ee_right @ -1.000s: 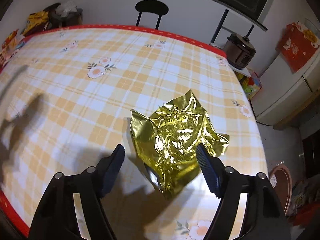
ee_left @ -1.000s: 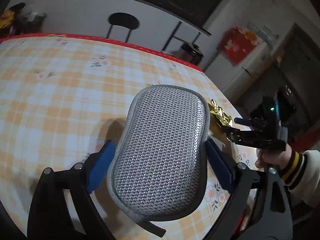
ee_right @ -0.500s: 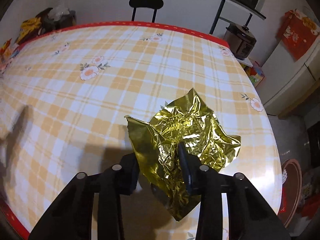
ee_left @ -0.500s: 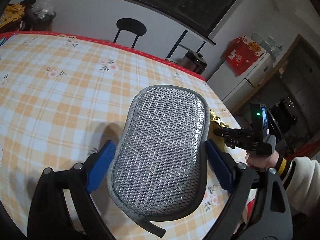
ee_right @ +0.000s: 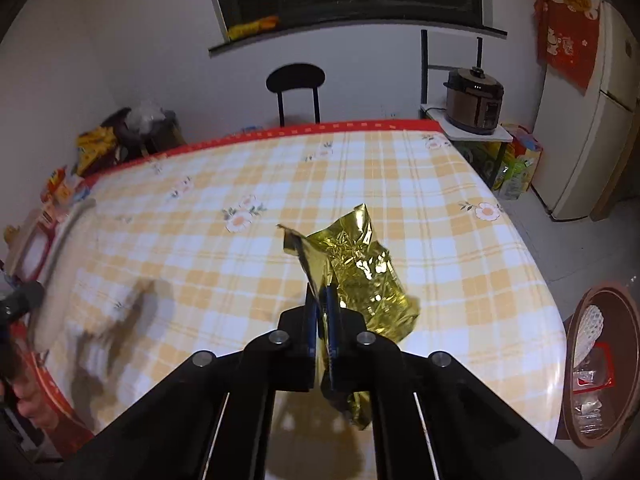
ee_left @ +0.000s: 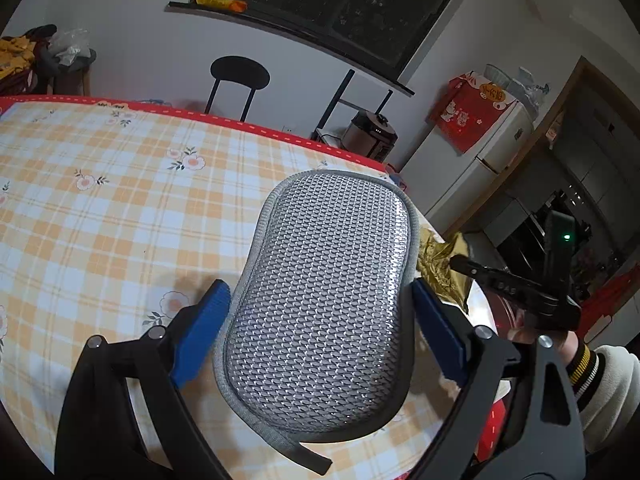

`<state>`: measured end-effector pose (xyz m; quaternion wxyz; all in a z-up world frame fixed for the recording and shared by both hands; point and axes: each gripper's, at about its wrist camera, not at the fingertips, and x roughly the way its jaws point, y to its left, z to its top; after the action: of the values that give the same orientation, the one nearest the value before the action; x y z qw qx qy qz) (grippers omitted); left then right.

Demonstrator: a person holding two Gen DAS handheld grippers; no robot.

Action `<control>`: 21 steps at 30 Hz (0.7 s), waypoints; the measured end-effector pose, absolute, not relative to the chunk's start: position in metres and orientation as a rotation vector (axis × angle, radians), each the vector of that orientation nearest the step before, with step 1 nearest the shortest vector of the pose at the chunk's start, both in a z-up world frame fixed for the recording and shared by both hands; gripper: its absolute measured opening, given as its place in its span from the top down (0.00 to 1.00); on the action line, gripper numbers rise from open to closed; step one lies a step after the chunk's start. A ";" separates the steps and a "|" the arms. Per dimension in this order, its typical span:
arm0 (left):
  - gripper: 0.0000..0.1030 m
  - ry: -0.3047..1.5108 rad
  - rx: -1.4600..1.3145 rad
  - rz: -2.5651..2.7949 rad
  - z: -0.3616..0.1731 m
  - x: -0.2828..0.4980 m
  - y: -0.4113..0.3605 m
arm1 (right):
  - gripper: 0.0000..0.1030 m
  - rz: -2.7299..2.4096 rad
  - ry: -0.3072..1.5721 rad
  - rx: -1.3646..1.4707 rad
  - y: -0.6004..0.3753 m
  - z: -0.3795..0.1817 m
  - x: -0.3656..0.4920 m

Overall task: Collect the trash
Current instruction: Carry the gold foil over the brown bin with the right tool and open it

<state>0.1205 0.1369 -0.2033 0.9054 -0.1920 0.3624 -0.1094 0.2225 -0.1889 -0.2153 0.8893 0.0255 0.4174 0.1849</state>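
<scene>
A crumpled gold foil wrapper hangs above the checked tablecloth, lifted clear of it. My right gripper is shut on the wrapper's left edge, its blue pads pressed together on the foil. In the left wrist view the same gold foil wrapper shows past the pad's right side, with the right gripper clamped on it. My left gripper is shut on a grey mesh scrubbing pad, held above the table. That pad appears blurred at the left of the right wrist view.
A brown bin with scraps inside stands on the floor off the table's right edge. A black chair sits behind the table. A cooker and fridge stand at back right. Snack packs crowd the left edge.
The right jaws closed from wide open onto the gold wrapper and lifted it off the cloth. The left gripper rose with the grey pad still in it.
</scene>
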 end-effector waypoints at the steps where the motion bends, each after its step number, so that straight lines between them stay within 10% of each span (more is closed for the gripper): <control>1: 0.13 0.745 -0.394 -0.225 -0.201 0.120 0.135 | 0.95 0.394 0.856 0.065 -0.194 -0.211 0.220; 21: 0.13 0.665 -0.306 -0.219 -0.135 0.101 0.026 | 0.96 0.436 0.708 0.184 -0.317 -0.153 0.176</control>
<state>0.1013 0.0257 -0.1351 0.9279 -0.1493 0.3246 -0.1069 0.1756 -0.3174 -0.1529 0.9108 0.0892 0.3432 0.2113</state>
